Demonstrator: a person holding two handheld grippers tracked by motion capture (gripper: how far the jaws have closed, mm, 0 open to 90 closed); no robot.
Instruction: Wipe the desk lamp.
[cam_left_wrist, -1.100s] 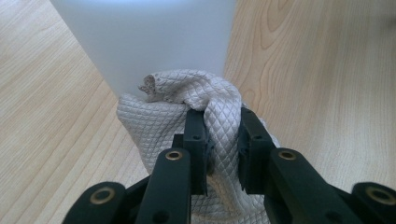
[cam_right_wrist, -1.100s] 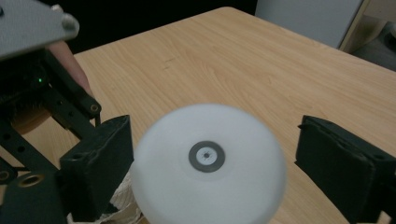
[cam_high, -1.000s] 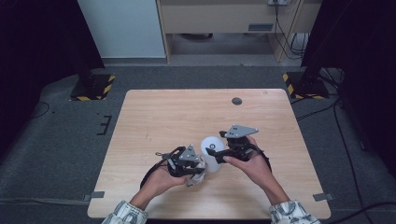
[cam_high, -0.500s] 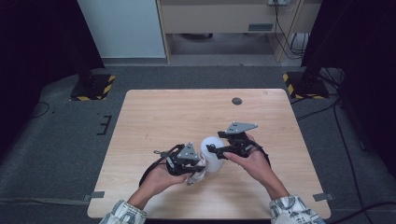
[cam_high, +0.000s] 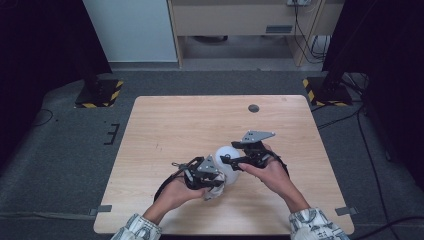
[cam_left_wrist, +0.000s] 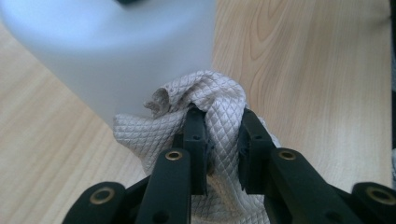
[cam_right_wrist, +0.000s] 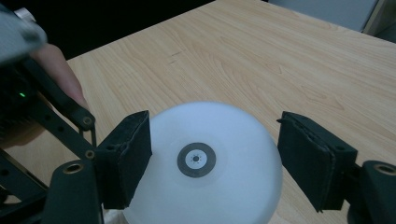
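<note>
Left gripper (cam_left_wrist: 219, 135) is clamped tight on a bunched quilted cloth (cam_left_wrist: 219, 98), its lower folds cut off by the frame. Just beyond, touching the cloth, stands the white frosted container (cam_left_wrist: 112, 51), contents impossible to make out. Right gripper (cam_right_wrist: 212, 158) straddles its domed top (cam_right_wrist: 201, 163), jaws just closing in, left pad touching, right pad still apart. Far across the table (cam_high: 170, 125), a small dark disc (cam_high: 253, 108).

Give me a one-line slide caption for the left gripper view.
Left gripper shut on a quilted grey cloth, pressed against a frosted white dome on the wooden table.
</note>
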